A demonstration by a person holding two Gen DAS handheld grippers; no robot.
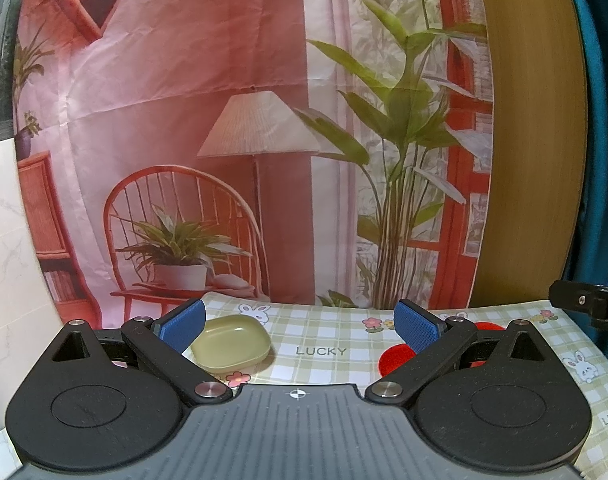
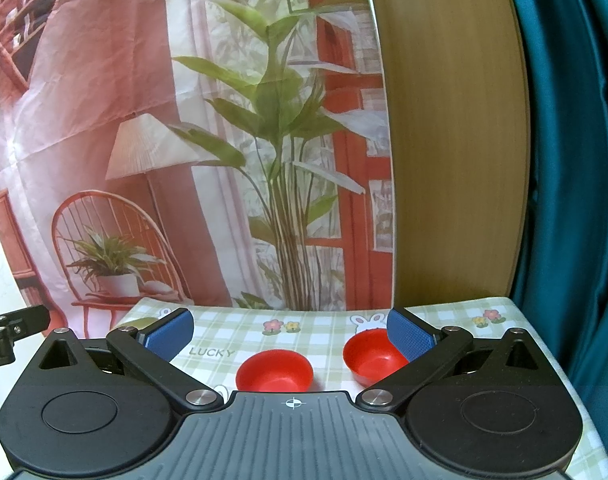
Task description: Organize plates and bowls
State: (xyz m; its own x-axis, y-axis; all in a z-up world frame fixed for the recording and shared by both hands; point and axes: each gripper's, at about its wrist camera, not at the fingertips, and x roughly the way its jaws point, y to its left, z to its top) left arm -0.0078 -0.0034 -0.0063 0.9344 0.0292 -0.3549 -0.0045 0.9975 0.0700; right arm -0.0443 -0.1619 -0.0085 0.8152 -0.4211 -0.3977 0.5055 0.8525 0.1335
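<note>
In the left wrist view a pale yellow-green rounded plate (image 1: 231, 343) lies on the checked tablecloth, just right of the left blue pad. My left gripper (image 1: 299, 326) is open and empty above the cloth. Two red bowls show partly behind its right finger (image 1: 396, 356). In the right wrist view one red bowl (image 2: 274, 370) sits upright between the fingers. A second red bowl (image 2: 374, 354) is tilted, beside the right blue pad. My right gripper (image 2: 289, 334) is open and empty.
The table has a green checked cloth (image 2: 304, 332) with rabbits and "LUCKY" print. A printed room backdrop (image 1: 223, 140) hangs behind it. A wooden panel (image 2: 452, 140) and a teal curtain (image 2: 576, 160) stand at the right. The other gripper shows at each view's edge.
</note>
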